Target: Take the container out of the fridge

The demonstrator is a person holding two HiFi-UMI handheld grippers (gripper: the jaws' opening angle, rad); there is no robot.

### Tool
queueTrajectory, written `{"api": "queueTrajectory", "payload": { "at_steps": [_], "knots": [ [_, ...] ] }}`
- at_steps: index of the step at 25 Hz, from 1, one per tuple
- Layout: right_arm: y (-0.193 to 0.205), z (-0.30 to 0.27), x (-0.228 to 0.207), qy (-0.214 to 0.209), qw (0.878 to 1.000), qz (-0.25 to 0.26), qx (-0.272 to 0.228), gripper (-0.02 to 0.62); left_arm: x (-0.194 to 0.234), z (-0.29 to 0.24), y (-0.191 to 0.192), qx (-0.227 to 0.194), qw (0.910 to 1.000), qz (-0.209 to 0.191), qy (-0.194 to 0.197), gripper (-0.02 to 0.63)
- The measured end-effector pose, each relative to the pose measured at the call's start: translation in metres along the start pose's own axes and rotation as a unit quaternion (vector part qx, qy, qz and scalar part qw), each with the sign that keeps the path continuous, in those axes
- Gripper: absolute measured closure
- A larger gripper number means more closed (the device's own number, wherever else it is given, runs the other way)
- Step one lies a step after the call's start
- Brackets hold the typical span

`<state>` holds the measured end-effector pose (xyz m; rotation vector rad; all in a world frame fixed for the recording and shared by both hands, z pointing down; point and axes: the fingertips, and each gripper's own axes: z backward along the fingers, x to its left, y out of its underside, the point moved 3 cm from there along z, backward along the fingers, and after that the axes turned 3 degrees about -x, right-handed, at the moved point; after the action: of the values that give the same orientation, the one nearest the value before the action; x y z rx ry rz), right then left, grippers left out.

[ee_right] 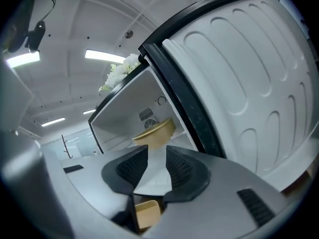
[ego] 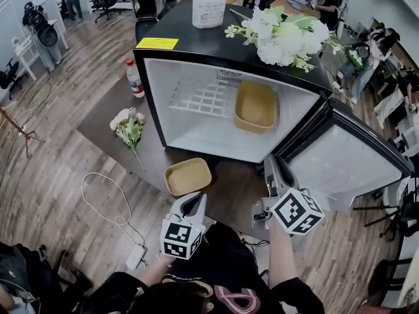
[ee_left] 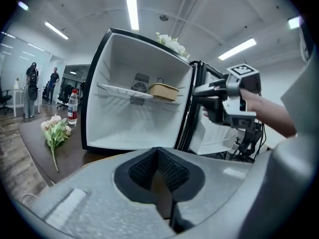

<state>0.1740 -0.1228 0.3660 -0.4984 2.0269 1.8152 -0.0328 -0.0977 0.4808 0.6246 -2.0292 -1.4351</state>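
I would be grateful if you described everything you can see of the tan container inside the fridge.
The container is a shallow, rounded-rectangular tub, tan and matte, like paper pulp or plastic, with a slightly lighter rim. It stands upright and level on the right end of the white wire shelf inside the open fridge, close to the right wall. Its top looks open and nothing shows inside. Only the shelf touches it.

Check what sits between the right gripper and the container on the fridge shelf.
Nothing, just bare air. In the right gripper view, the container shows straight past the parted jaws of the right gripper; the door stands aside.
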Motion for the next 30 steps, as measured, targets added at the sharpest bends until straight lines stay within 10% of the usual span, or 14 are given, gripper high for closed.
{"api": "queueTrajectory", "payload": {
  "at_steps": [11,30],
  "knots": [
    [-0.059,-0.023,0.022,-0.003,0.999,-0.012,-0.046,0.416,0.005,-0.001,0.003,0.005,0.9999,0.002,-0.009,0.598],
    [-0.057,-0.092,0.007,0.109,0.993,-0.041,-0.012,0.411,0.038,0.005,0.006,0.014,0.9987,-0.003,-0.05,0.597]
  ]
}}
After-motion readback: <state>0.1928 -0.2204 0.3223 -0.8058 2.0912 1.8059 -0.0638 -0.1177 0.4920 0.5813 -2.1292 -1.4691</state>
